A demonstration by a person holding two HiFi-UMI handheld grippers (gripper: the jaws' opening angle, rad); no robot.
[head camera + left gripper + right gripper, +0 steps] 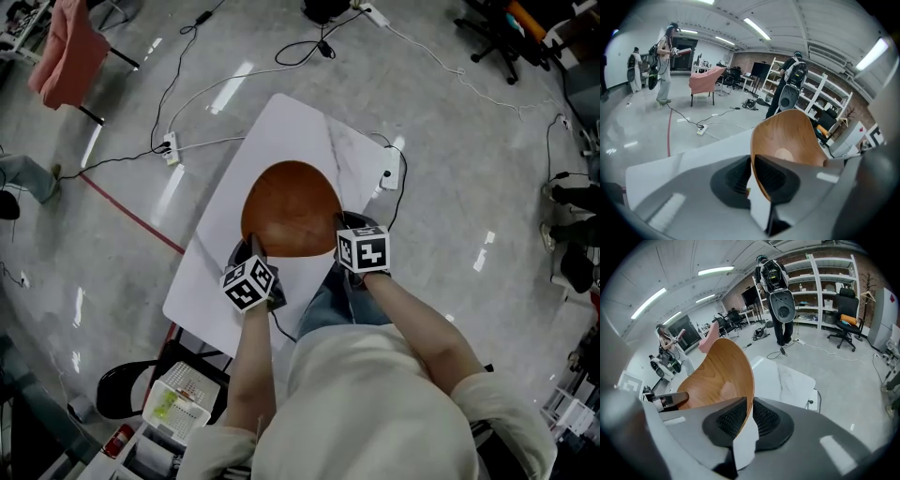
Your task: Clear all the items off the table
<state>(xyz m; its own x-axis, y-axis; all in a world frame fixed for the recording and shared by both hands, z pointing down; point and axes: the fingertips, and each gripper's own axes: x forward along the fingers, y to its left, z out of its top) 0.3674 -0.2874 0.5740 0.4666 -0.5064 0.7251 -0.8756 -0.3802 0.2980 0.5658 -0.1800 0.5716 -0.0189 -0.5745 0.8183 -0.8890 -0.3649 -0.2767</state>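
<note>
A large oval wooden bowl (292,208) hangs just above the white marble table (300,127), held by its near rim from both sides. My left gripper (251,258) is shut on the rim at the near left, and my right gripper (349,230) is shut on the rim at the near right. In the left gripper view the brown bowl (787,138) rises between the dark pads (771,176). The right gripper view shows the bowl (719,378) tilted up, its thin edge pinched between the ribbed pads (764,418).
Cables and a power strip (170,147) lie on the grey floor beyond the table. A pink chair (66,47) stands at the far left, and a bin and basket (178,398) sit near my left side. People stand among the shelves (776,296).
</note>
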